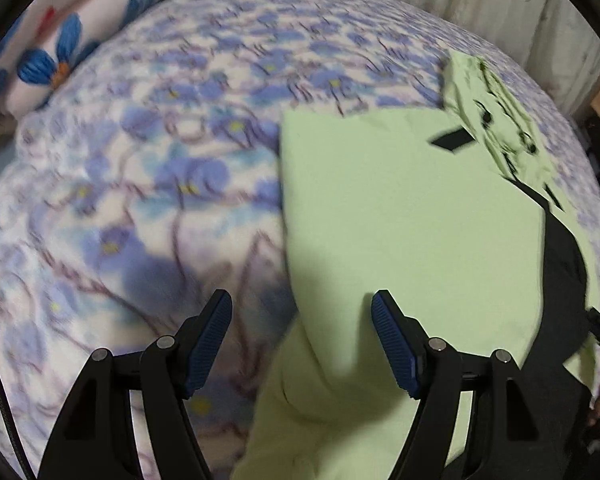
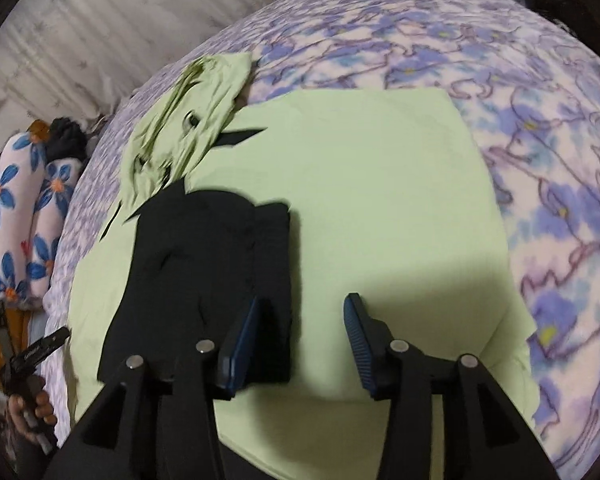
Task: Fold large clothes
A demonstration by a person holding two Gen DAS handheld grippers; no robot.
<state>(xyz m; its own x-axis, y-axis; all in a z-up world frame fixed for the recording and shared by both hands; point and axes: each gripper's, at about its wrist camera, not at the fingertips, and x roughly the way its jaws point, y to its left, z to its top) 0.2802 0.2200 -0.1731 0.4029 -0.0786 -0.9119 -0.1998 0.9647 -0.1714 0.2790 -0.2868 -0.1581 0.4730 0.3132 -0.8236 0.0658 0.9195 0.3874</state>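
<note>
A light green garment (image 1: pixel 412 216) with black panels (image 1: pixel 560 280) lies partly folded on a bed. In the right wrist view the green garment (image 2: pixel 380 200) shows a black folded part (image 2: pixel 204 272) on its left and a crumpled green end (image 2: pixel 188 120) at the far side. My left gripper (image 1: pixel 302 320) is open and empty, over the garment's near left edge. My right gripper (image 2: pixel 300 328) is open and empty, above the garment, its left finger over the black part.
The bed has a blue and purple floral cover (image 1: pixel 160 160). Flowered pillows (image 1: pixel 60 48) lie at the bed's end, also in the right wrist view (image 2: pixel 20 208). A pale curtain or wall (image 2: pixel 100 20) stands behind the bed. The other hand-held gripper (image 2: pixel 36 352) shows at left.
</note>
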